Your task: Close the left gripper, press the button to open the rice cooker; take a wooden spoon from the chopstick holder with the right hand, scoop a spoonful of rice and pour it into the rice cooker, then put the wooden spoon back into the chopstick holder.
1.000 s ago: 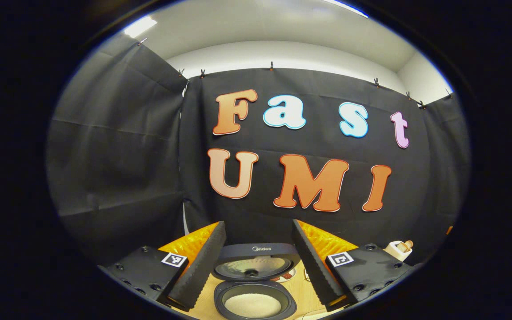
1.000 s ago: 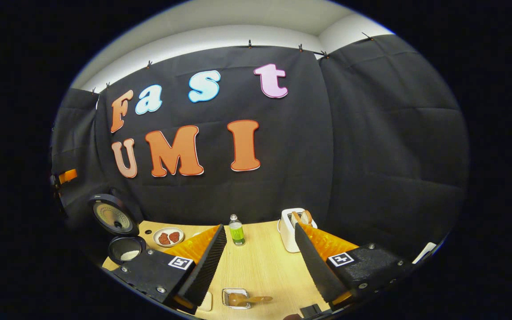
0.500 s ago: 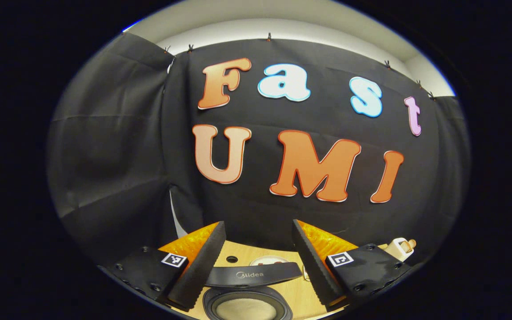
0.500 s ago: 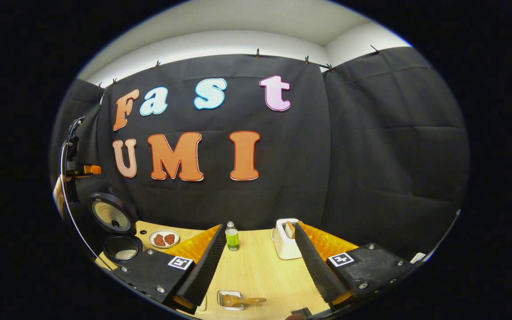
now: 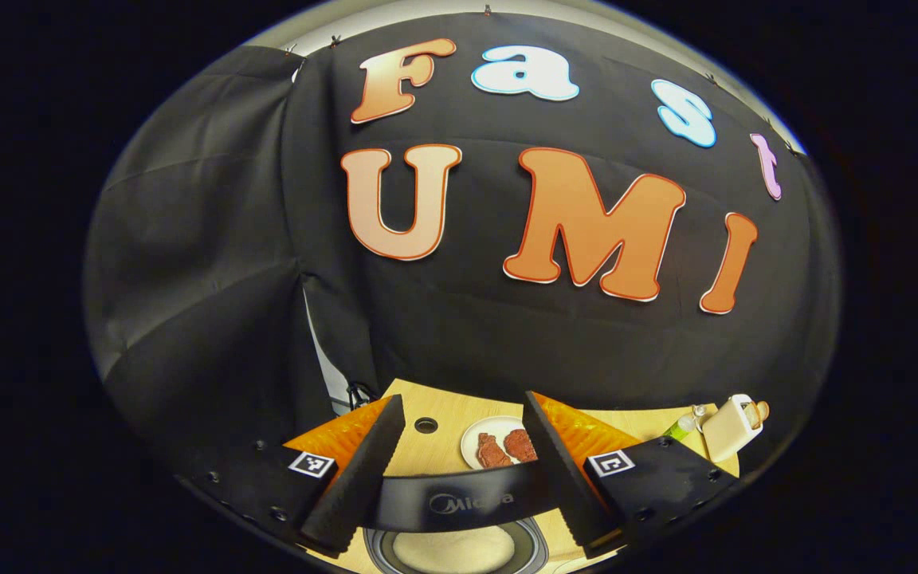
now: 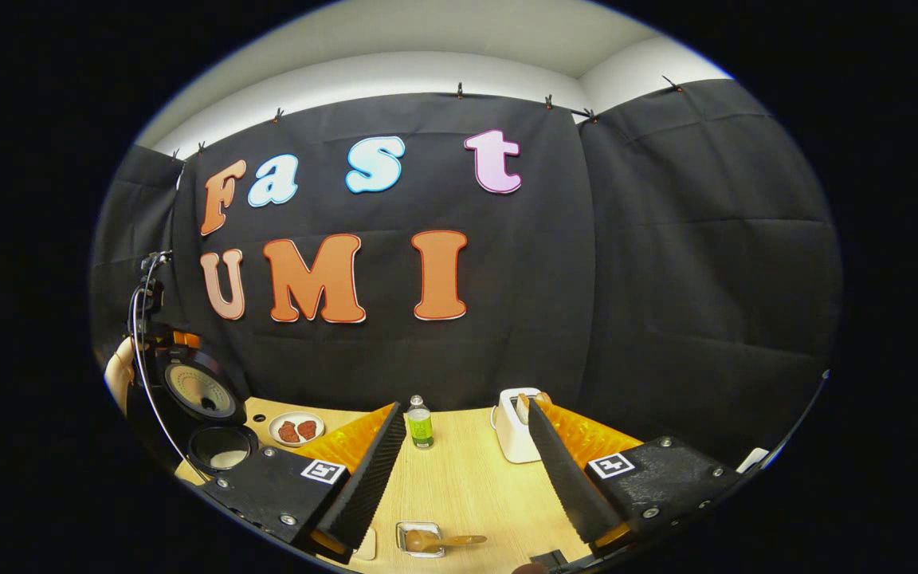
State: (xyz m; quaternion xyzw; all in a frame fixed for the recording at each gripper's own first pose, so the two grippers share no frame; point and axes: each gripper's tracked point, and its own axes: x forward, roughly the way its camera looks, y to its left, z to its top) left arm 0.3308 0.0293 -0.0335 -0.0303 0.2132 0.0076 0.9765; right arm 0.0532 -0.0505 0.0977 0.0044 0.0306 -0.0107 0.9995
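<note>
The left hand-held gripper point(image 5: 459, 478) is held with its fingers apart and nothing clamped between them. The raised lid point(image 5: 459, 501) of the rice cooker point(image 5: 459, 550) spans the gap between the fingers, and the inner pot with pale rice is seen just below it. The right hand-held gripper point(image 6: 463, 478) is likewise spread, with nothing gripped. The wooden spoon point(image 6: 439, 540) lies below and between its fingers, its bowl resting in a small clear container point(image 6: 419, 538) on the bench point(image 6: 467, 478). From the right gripper view, the rice cooker point(image 6: 216, 422) is seen far to the left with its lid already up.

Since the cooker stands open and the spoon lies out of any holder, the returning step is judged to remain. No chopstick holder can be identified in either view.

The following hazards are to be considered:

- The open lid may be struck or pushed shut, because the left fingers are placed directly at its edge.
- The spoon handle is thin and lies low; a poorly centred closure may let it roll or flick out, and rice may be scattered on the bench.
- The container is light and may be dragged or tipped if it is caught by a finger.
- The green bottle point(image 6: 420, 422) and the toaster point(image 6: 516, 426) stand ahead of the right fingers and may be knocked in a forward sweep.
- The plate of meat point(image 5: 499, 445), just beyond the left fingers, may be nudged.
</note>
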